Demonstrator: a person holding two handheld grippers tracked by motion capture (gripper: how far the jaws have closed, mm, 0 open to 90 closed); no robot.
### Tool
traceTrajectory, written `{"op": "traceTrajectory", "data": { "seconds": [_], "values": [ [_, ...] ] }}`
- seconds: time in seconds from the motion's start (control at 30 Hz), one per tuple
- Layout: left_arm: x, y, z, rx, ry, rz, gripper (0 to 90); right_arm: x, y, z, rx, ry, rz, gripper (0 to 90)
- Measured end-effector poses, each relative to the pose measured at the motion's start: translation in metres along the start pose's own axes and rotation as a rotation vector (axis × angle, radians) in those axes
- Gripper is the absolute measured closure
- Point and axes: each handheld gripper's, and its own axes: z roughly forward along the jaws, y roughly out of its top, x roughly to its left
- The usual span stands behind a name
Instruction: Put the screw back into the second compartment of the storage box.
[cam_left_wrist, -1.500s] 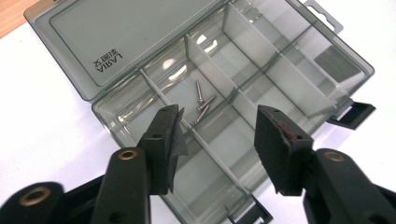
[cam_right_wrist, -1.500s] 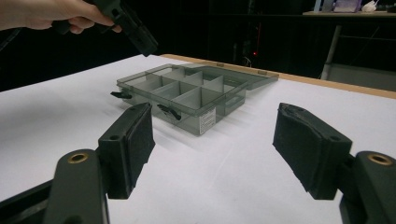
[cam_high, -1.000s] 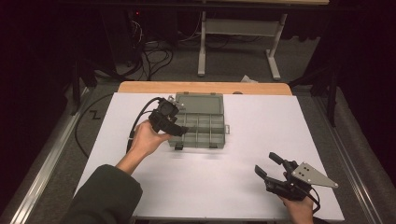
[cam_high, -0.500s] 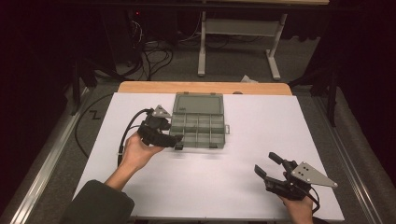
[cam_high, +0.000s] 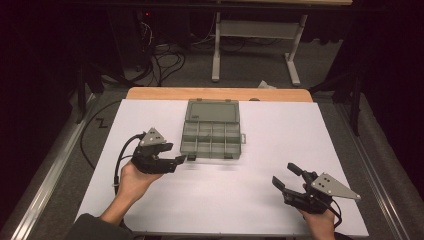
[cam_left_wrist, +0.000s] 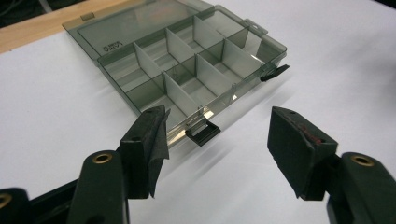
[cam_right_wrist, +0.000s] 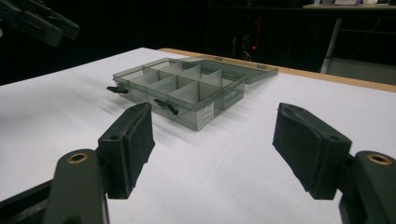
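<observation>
Light falls from overhead onto the white tabletop (cam_high: 250, 200), which is bright and even out to its edges; the room past its far edge sits in near darkness, floor and cables barely readable. In the high view, soft motion smear trails along the near edge of the organizer box (cam_high: 212, 131), beside my left gripper (cam_high: 181, 160). In my left gripper view, pale glare glints on the box's clear dividers, and short soft shadows lie under its latches. My near jaws are slightly out of focus there. My right gripper view has a black backdrop and one red point of light.
</observation>
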Motion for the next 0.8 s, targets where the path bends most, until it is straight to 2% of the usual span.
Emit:
{"op": "traceTrajectory", "data": {
  "seconds": [0.07,0.13,0.37,0.53,0.67,0.8],
  "values": [
    [0.0,-0.007,-0.004,-0.036,0.006,-0.003,37.7,0.0,0.0,0.0,-0.001,0.003,-0.004,30.6],
    [0.0,-0.015,-0.007,-0.076,0.011,-0.023,37.4,0.001,0.0,-0.001,-0.003,0.001,-0.005,30.6],
    [0.001,-0.04,-0.017,-0.122,0.024,-0.051,37.5,0.002,0.001,0.001,0.006,-0.002,-0.008,30.7],
    [0.0,-0.057,-0.022,-0.18,0.049,-0.081,37.1,0.001,0.001,0.003,0.007,-0.008,-0.007,30.7],
    [-0.001,-0.069,-0.025,-0.208,0.067,-0.084,37.2,0.002,0.001,0.002,0.003,-0.011,-0.01,30.6],
    [-0.002,-0.072,-0.022,-0.194,0.067,-0.075,36.9,0.0,0.0,0.004,0.015,-0.022,0.008,29.9]
  ]
}}
